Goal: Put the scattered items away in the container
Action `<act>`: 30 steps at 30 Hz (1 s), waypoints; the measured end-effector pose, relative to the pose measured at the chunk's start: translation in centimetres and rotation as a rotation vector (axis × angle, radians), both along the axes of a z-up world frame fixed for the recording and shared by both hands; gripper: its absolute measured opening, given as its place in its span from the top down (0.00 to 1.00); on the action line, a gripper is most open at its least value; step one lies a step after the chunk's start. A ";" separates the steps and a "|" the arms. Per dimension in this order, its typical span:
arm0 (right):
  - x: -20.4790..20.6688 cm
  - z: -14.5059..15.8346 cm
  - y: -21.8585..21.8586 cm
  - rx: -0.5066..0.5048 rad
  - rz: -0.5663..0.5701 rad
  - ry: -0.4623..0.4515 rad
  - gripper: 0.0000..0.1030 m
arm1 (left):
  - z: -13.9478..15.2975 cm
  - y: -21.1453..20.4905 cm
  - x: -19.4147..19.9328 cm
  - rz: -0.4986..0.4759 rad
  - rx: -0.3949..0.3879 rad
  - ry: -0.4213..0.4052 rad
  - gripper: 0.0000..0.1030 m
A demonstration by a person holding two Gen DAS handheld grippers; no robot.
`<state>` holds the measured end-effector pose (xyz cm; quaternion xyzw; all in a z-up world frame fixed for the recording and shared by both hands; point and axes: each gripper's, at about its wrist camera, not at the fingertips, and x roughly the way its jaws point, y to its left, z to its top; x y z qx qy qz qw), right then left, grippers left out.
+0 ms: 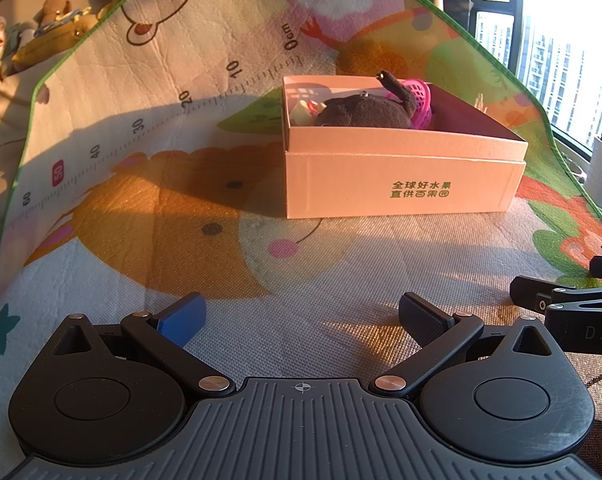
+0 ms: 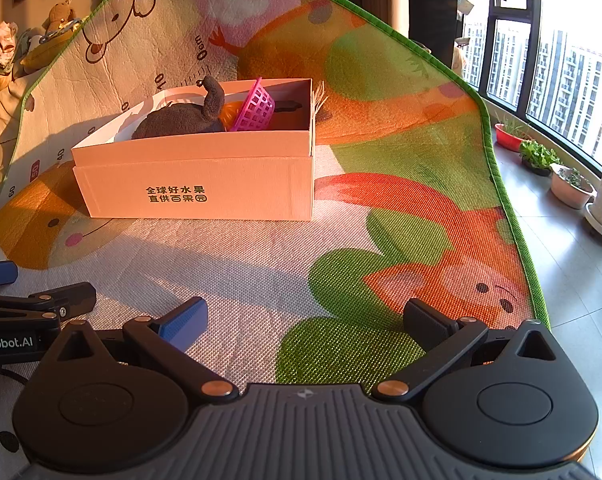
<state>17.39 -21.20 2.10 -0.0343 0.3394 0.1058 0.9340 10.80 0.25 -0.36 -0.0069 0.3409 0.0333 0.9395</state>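
Container, a pink box on the play mat, already holds a plush toy and basket; left gripper and right gripper hang released, empty, so scanning the mat for strays seems wise
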 end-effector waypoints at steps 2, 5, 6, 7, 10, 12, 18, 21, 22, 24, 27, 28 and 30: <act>0.0 0.0 0.0 0.000 0.000 0.000 0.00 | 0.0 0.0 0.0 0.000 0.000 0.000 0.00; 0.0 0.0 0.0 0.000 0.000 0.000 0.00 | 0.0 0.0 0.0 0.000 0.000 0.000 0.00; 0.0 0.0 0.0 0.000 0.000 0.000 0.00 | 0.0 0.0 0.0 0.000 0.000 0.000 0.00; 0.0 0.0 0.0 0.000 0.000 0.000 0.00 | 0.0 0.0 0.0 0.000 0.000 0.000 0.00; 0.0 0.0 0.0 0.000 0.000 0.000 0.00 | 0.0 0.0 0.0 0.000 0.000 0.000 0.00; 0.0 0.0 0.0 0.000 0.000 0.000 0.00 | 0.0 0.0 0.0 0.000 0.001 0.000 0.00; 0.0 0.0 0.0 0.000 0.000 0.000 0.00 | 0.0 -0.1 0.0 0.000 0.003 -0.001 0.00; 0.0 0.0 0.0 0.000 0.000 0.000 0.00 | 0.0 0.0 0.0 0.000 0.005 -0.001 0.00; 0.0 0.0 0.0 0.000 0.000 0.000 0.00 | 0.0 0.1 0.0 0.000 0.004 -0.001 0.00; 0.0 0.0 0.0 0.000 0.000 0.000 0.00 | 0.0 0.3 0.0 0.000 0.001 -0.001 0.00; 0.0 0.0 0.0 0.000 0.000 0.000 0.00 | 0.0 0.4 0.0 -0.006 -0.005 0.003 0.00; 0.0 0.0 0.0 0.000 0.000 0.000 0.00 | 0.1 0.4 0.0 -0.014 -0.007 0.008 0.00; 0.0 0.0 0.0 0.000 0.000 0.000 0.00 | 0.3 0.4 0.0 -0.022 -0.011 0.029 0.00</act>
